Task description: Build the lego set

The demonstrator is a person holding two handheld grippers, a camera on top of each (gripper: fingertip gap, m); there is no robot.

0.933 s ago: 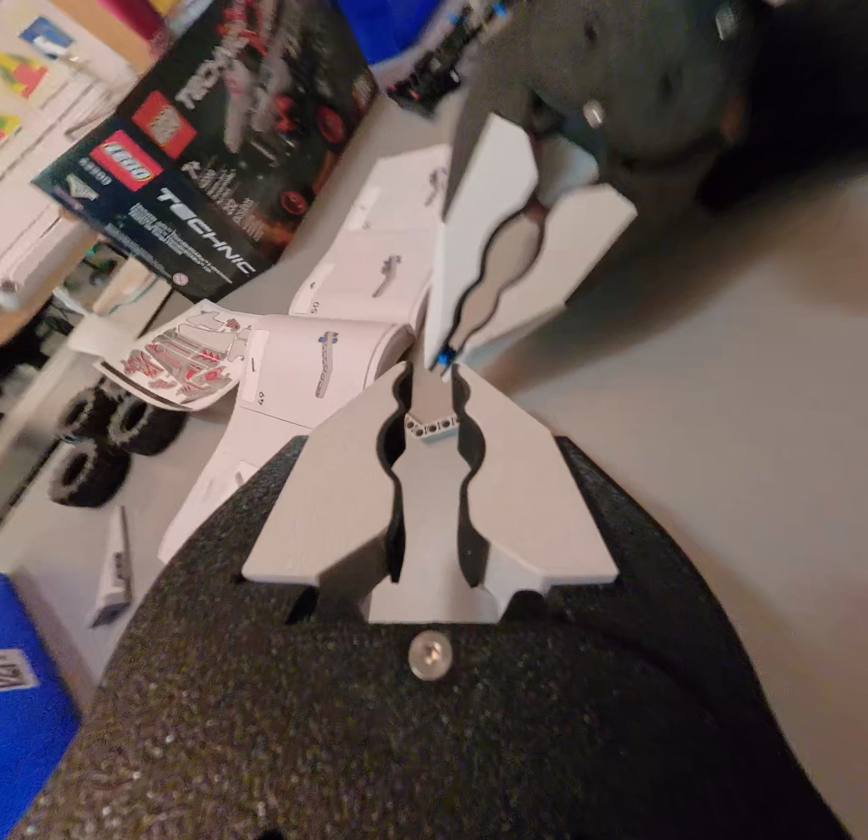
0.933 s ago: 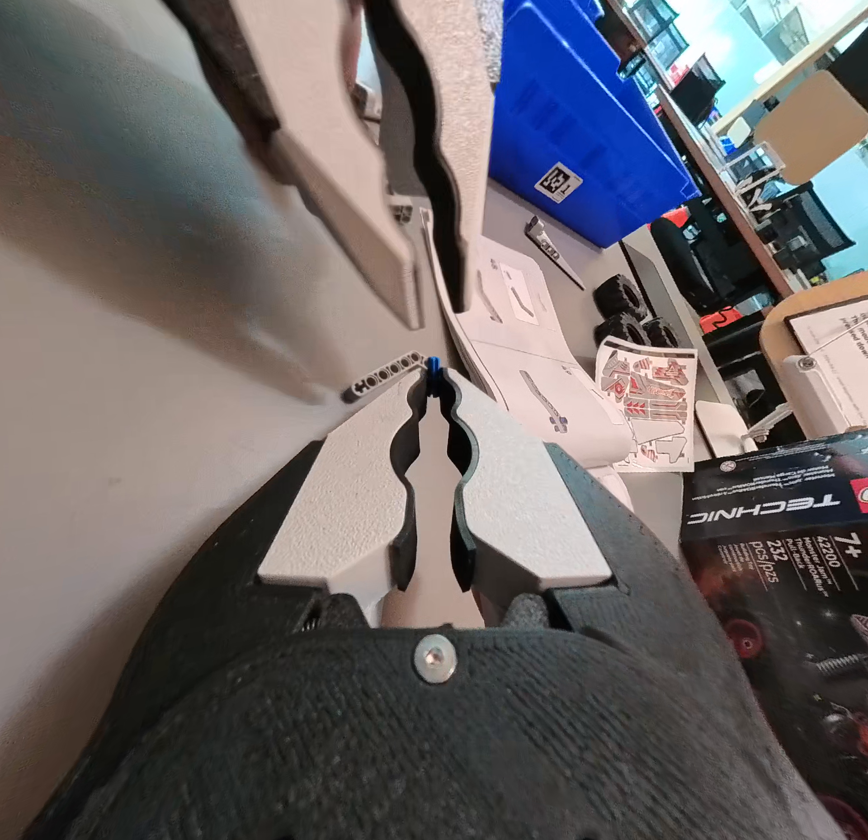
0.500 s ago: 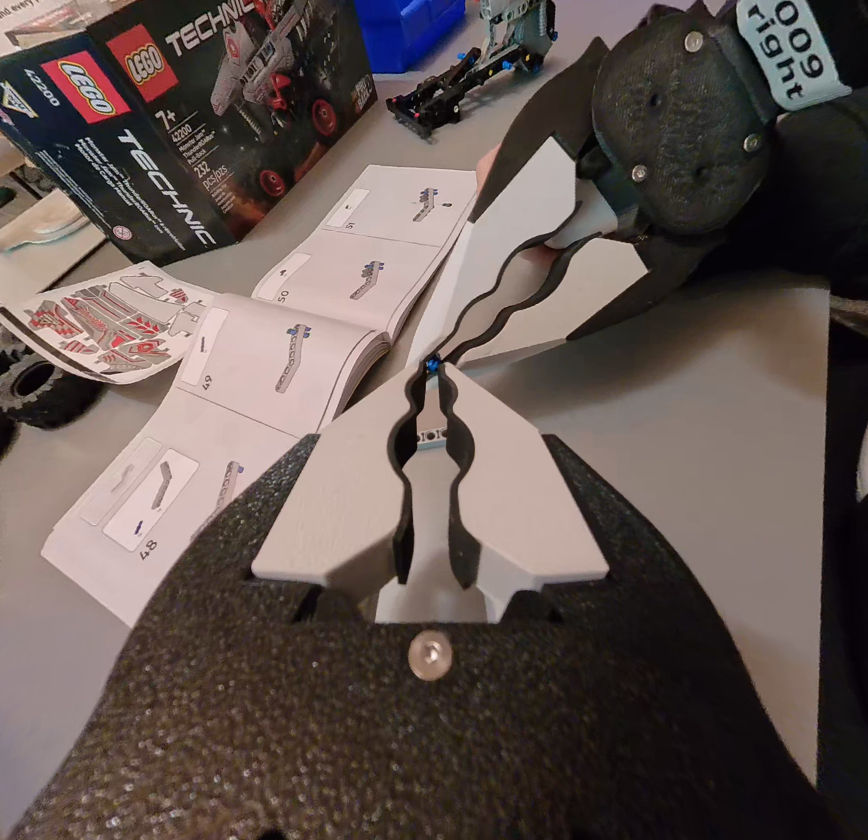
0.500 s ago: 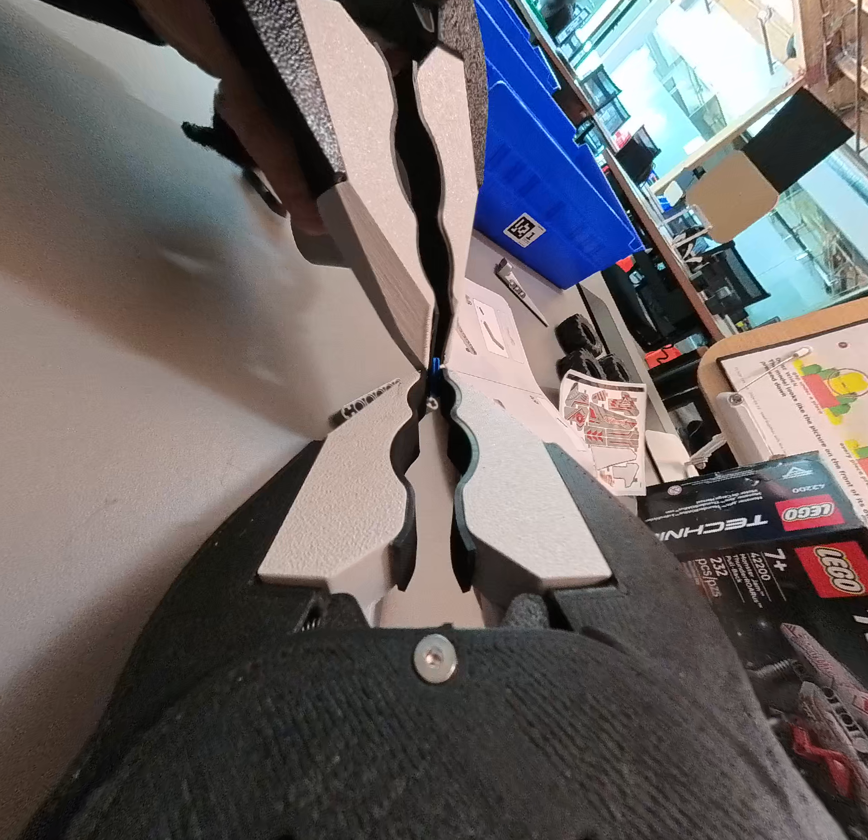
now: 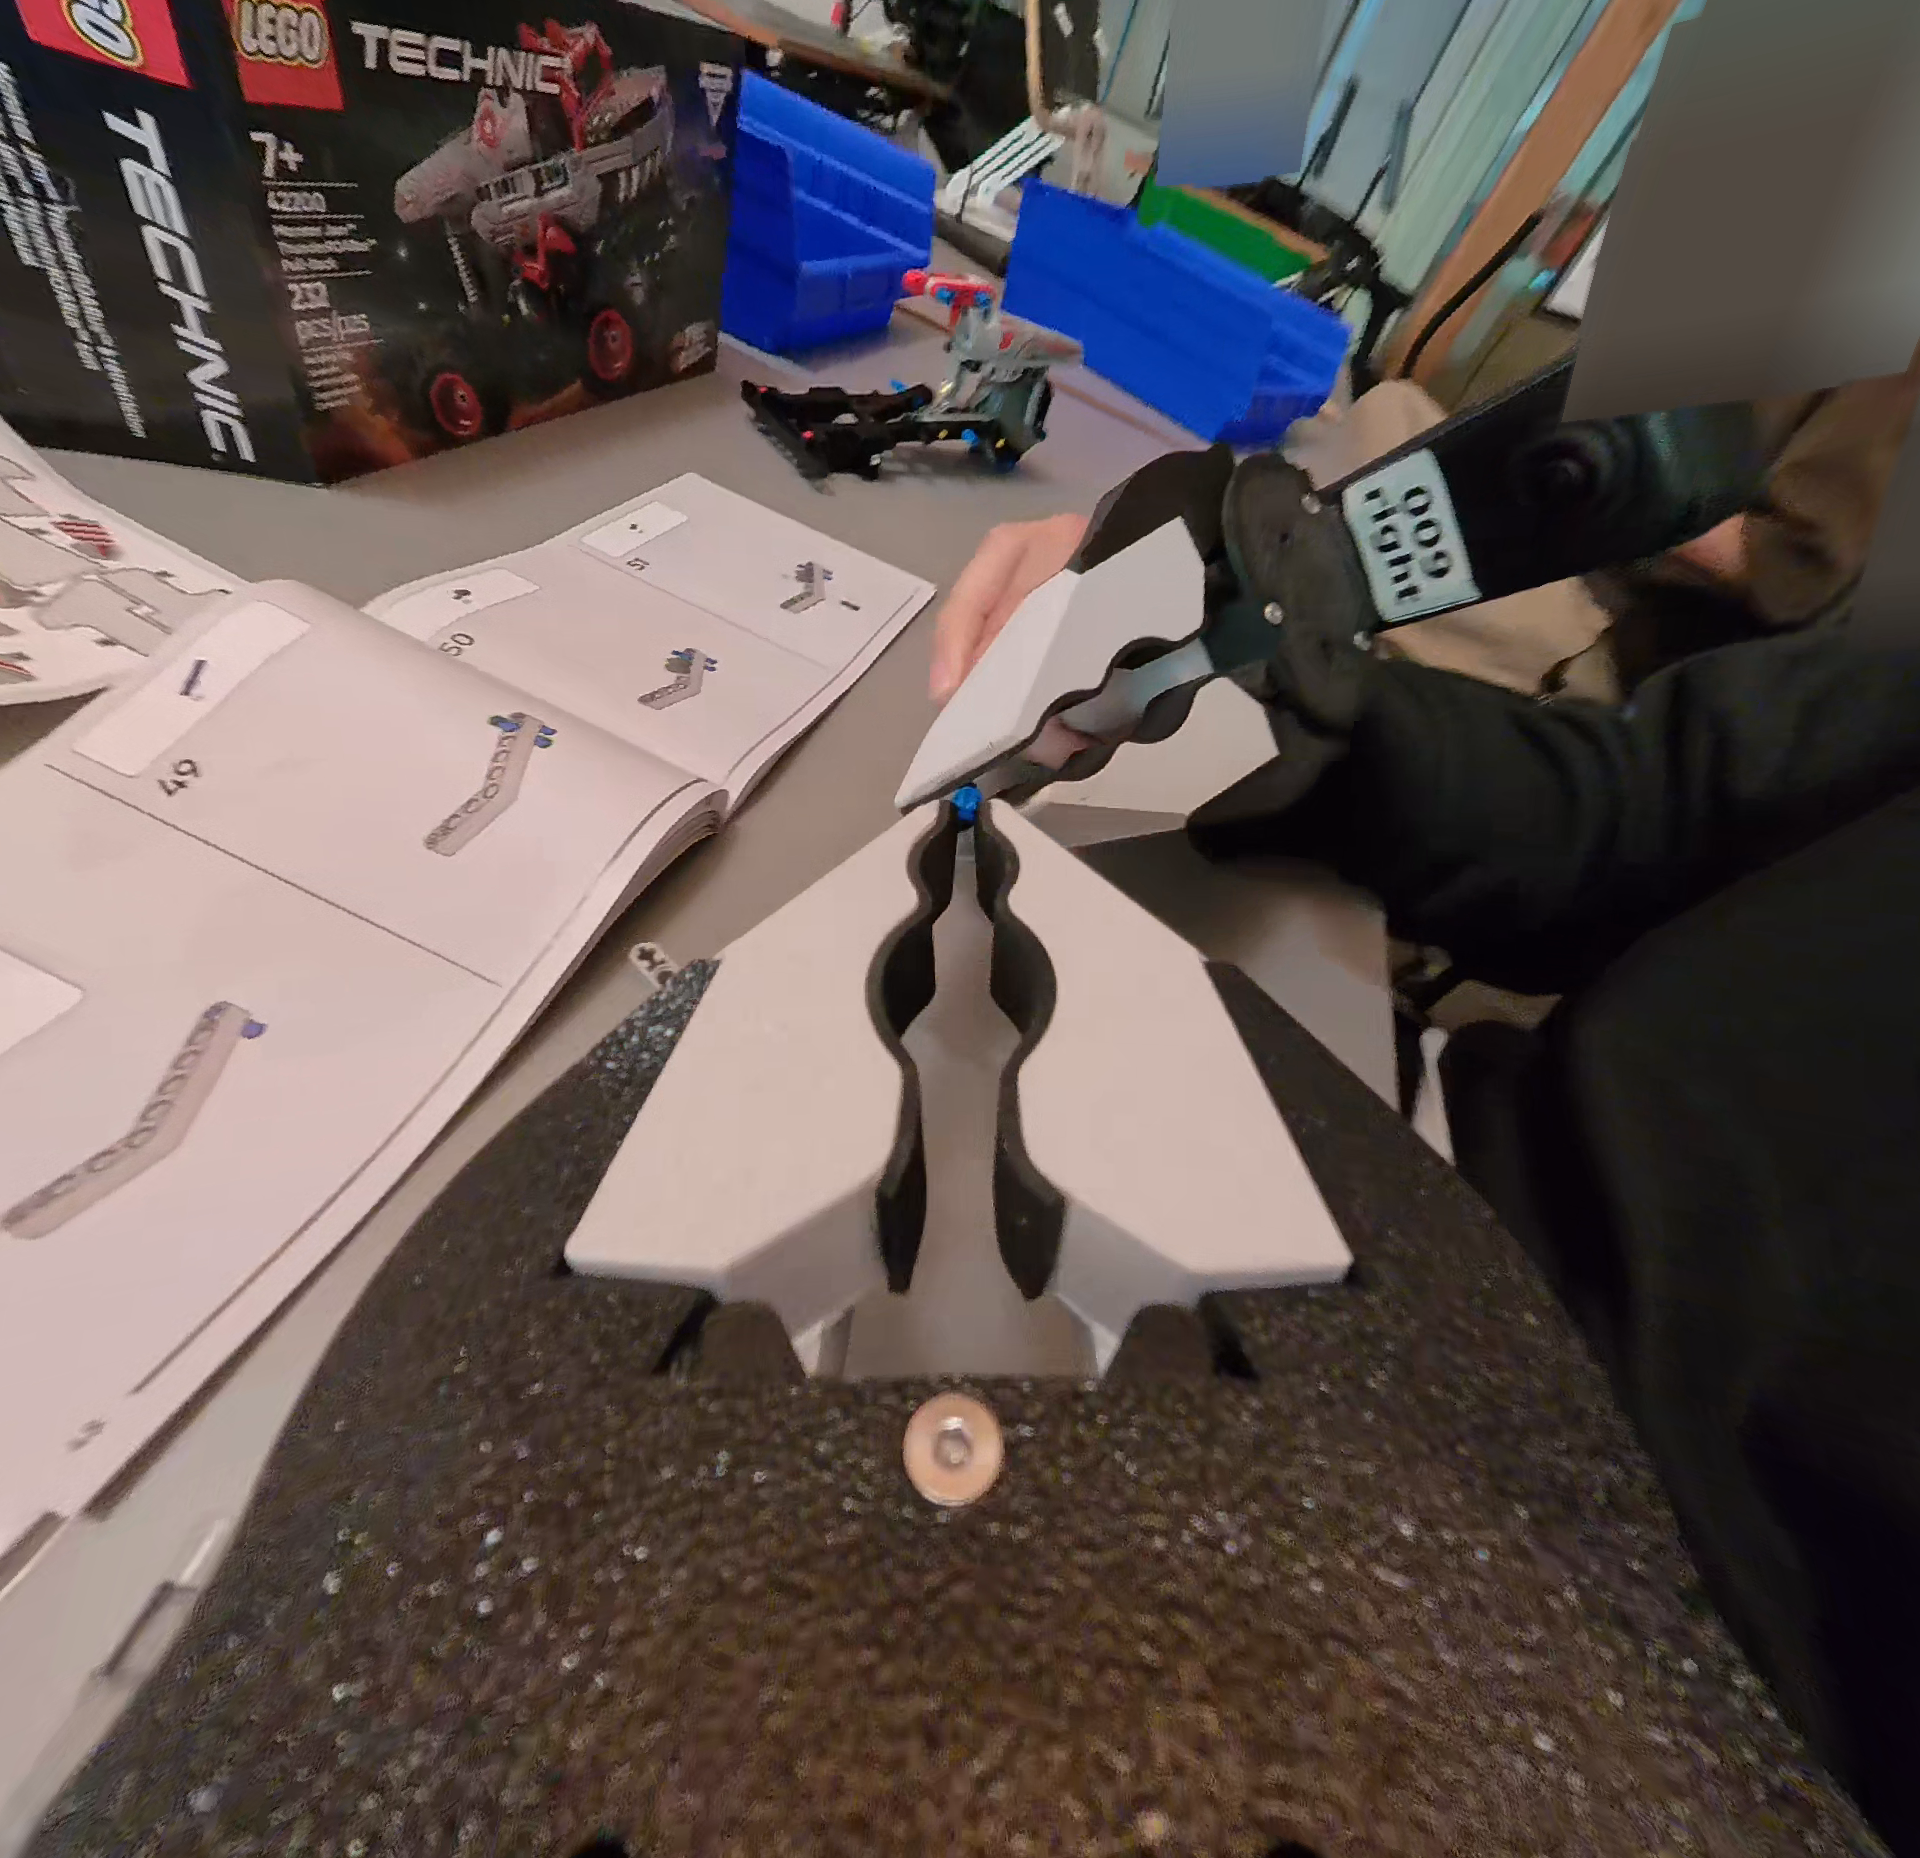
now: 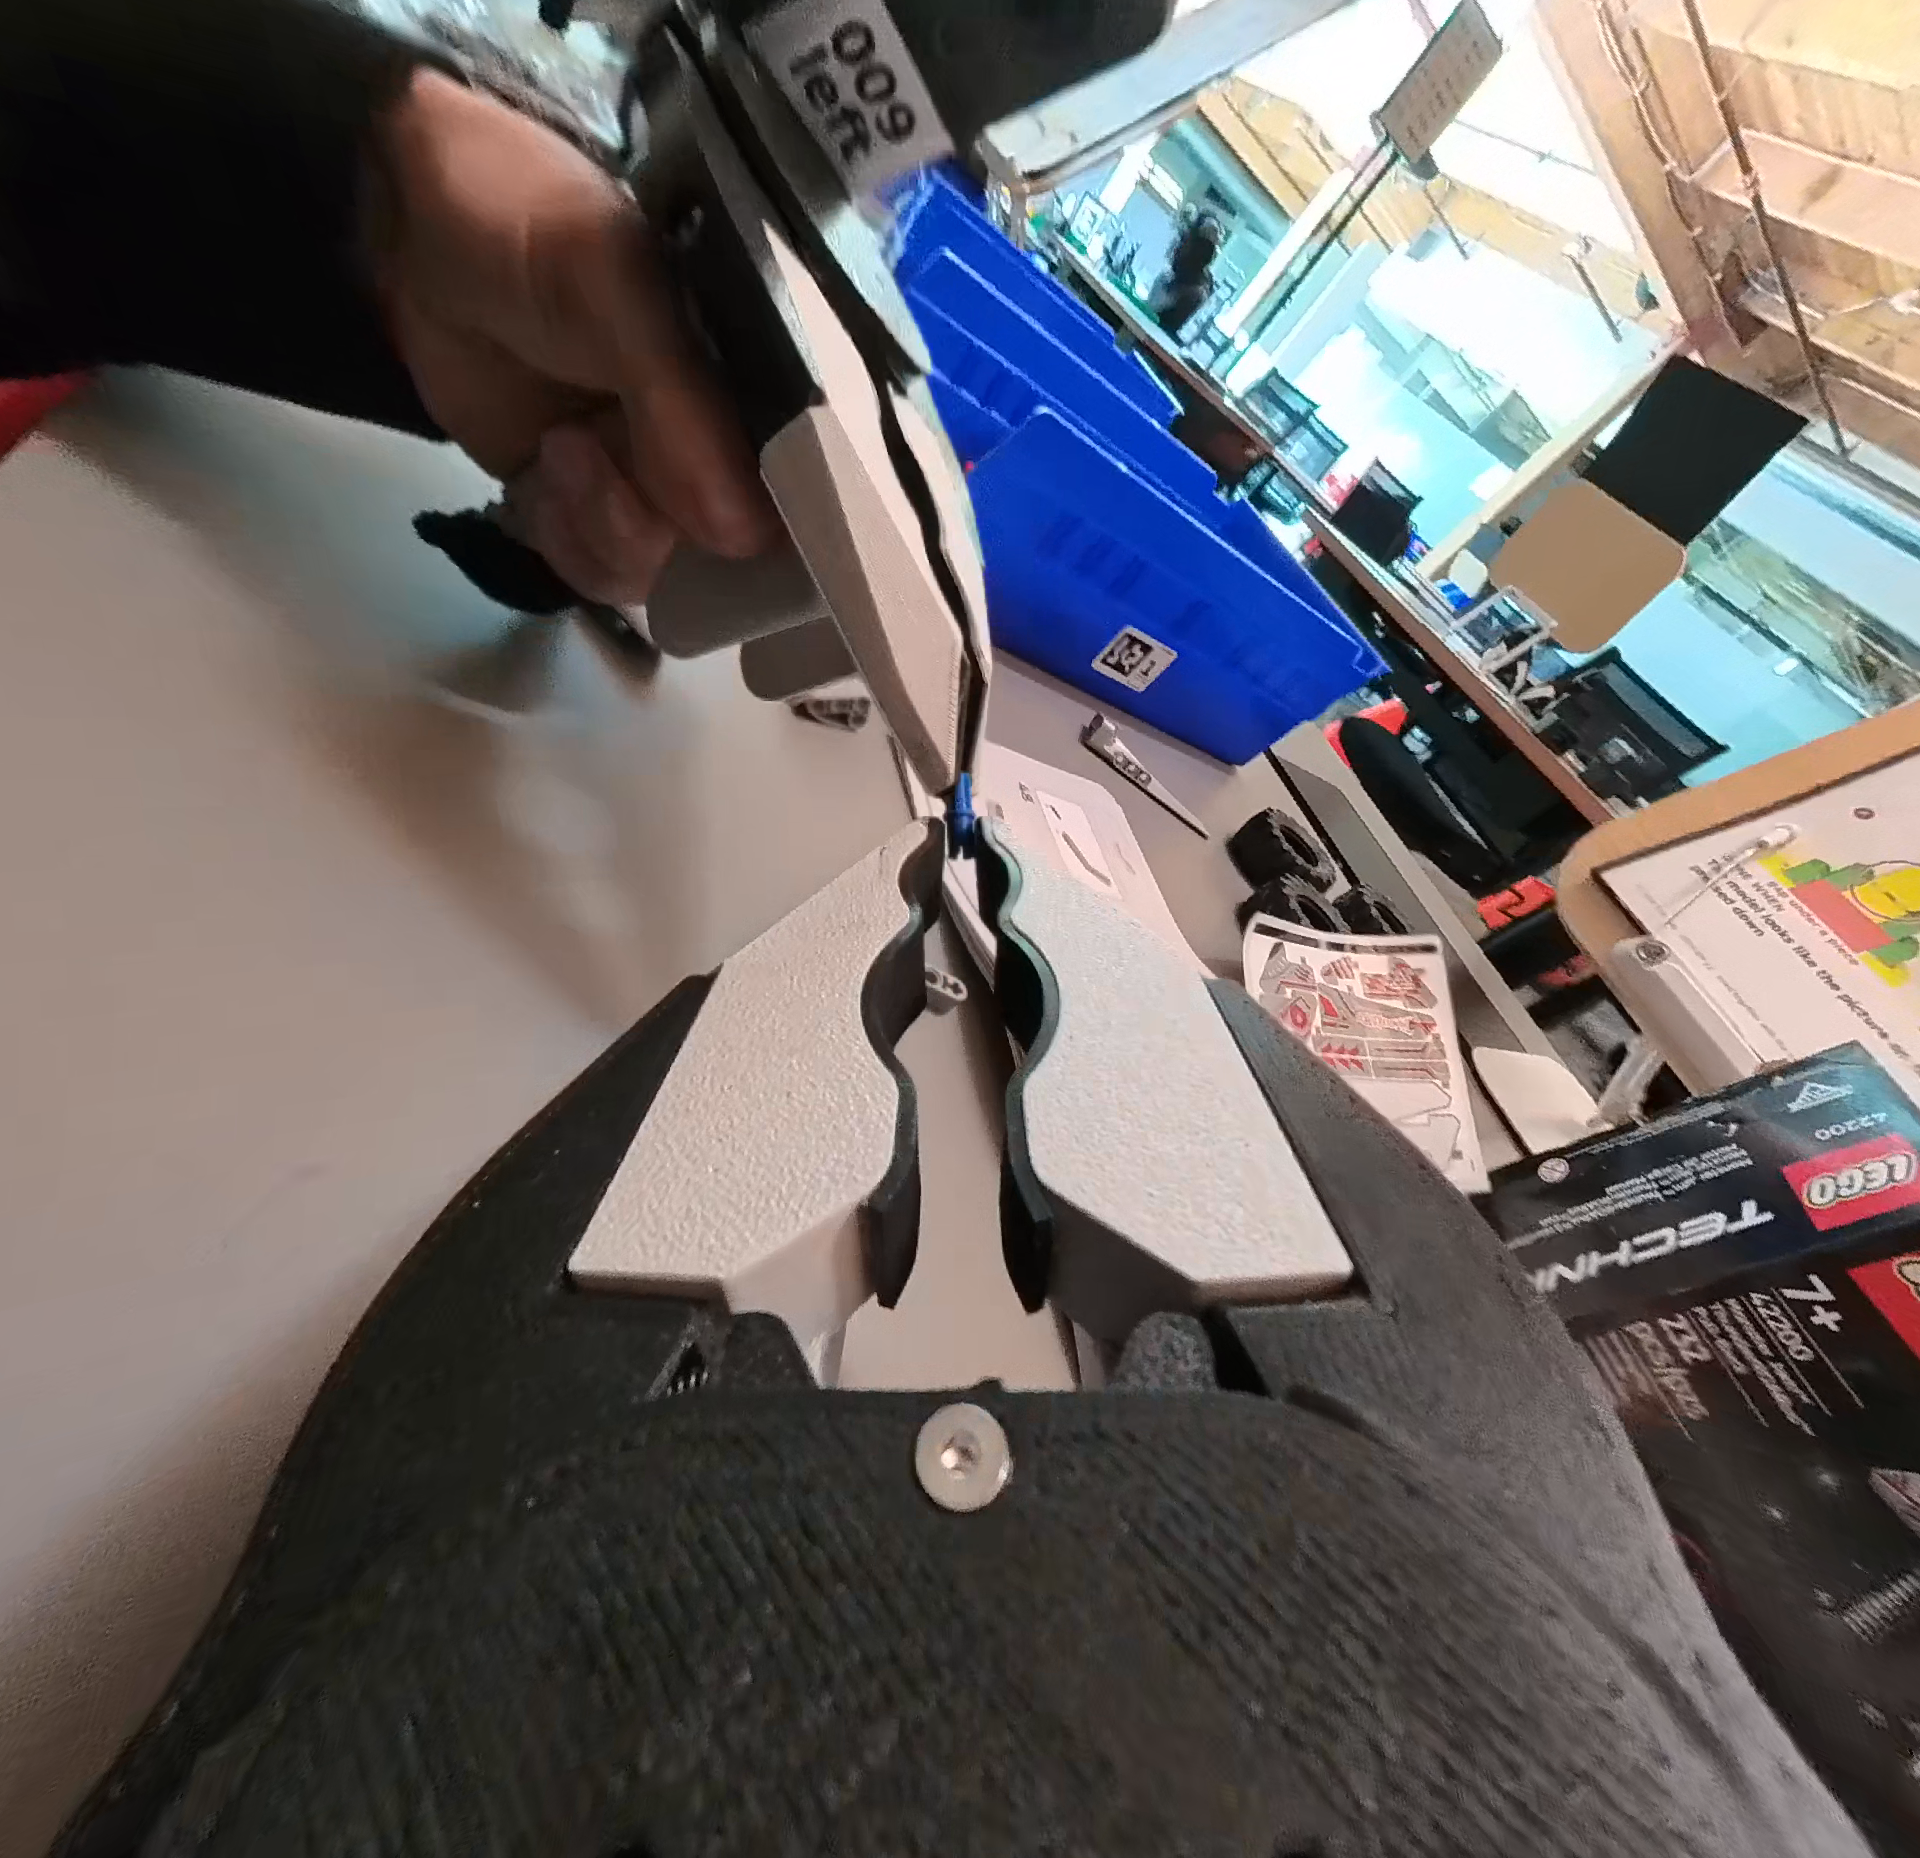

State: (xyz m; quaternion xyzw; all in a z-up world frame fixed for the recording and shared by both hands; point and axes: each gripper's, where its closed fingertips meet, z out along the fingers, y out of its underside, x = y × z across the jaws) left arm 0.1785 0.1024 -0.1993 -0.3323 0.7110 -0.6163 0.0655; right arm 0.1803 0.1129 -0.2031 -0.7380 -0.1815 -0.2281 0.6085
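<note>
In the left wrist view my left gripper is shut, its tips pinched together above the grey table. The small grey beam it held in the earlier frames is hidden between the tips. My right gripper comes in from the right, tip to tip with the left one. A small blue pin sits at the meeting point. In the right wrist view my right gripper is shut on the blue pin. The left gripper points down onto the pin from above, held by a hand.
An open instruction booklet lies left of the grippers. The set's box stands behind it. A partly built model and blue bins stand at the back. A sticker sheet, black tyres and a loose grey beam lie near a blue bin. Only a small space, under 4 cm, lies between the two pairs of fingers.
Both grippers have swung and tilted while staying shut. Their tips, slightly apart at first, now meet at the blue pin. The small grey beam no longer shows between the left fingers.
</note>
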